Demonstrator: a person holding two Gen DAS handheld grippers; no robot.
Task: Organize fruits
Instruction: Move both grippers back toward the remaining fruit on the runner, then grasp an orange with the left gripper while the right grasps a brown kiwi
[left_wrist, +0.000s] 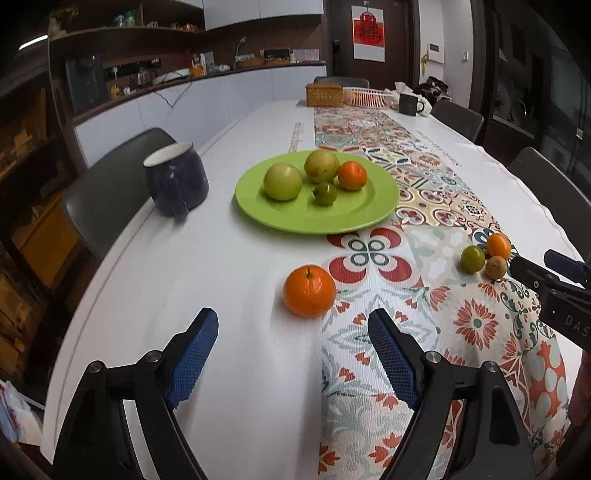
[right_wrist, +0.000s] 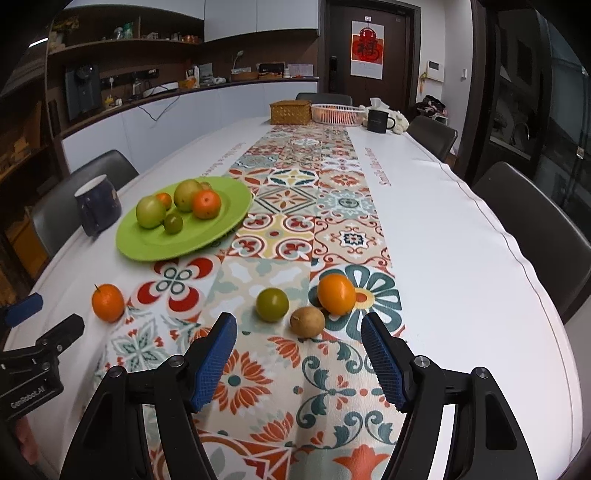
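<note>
Long white table (right_wrist: 461, 229) with a patterned tile-print runner (right_wrist: 295, 206) down the middle. Left gripper (left_wrist: 291, 343) hovered low over the near end, blue pads wide apart, nothing between them; a stemmed tangerine (left_wrist: 309, 291) sat just beyond its tips, at the left edge of the runner. Right gripper (right_wrist: 299, 339) likewise stood wide and empty, tips apart from the fruit, with three loose pieces just ahead on the runner: a small green fruit (right_wrist: 272, 304) left, a brown kiwi-like fruit (right_wrist: 307, 321) nearest, an orange citrus (right_wrist: 336, 293) to the right and farther, close beside the brown one. Green plate (right_wrist: 147, 247) sat farther out on the left, partly overlapping the runner edge, and held two large pale green fruits (left_wrist: 282, 181), one small green one (left_wrist: 325, 193) and an orange tangerine (left_wrist: 352, 175); the right wrist view showed another small orange piece (right_wrist: 164, 199) behind them. Dark blue mug (left_wrist: 176, 179) stood left of the plate, near the table edge, handle toward camera. At the far end were a woven box (right_wrist: 290, 112), a pink slotted basket (right_wrist: 338, 112) and a black mug (right_wrist: 378, 120). Dark chairs (right_wrist: 532, 229) lined both sides. Each gripper showed at the edge of the other's view.
</note>
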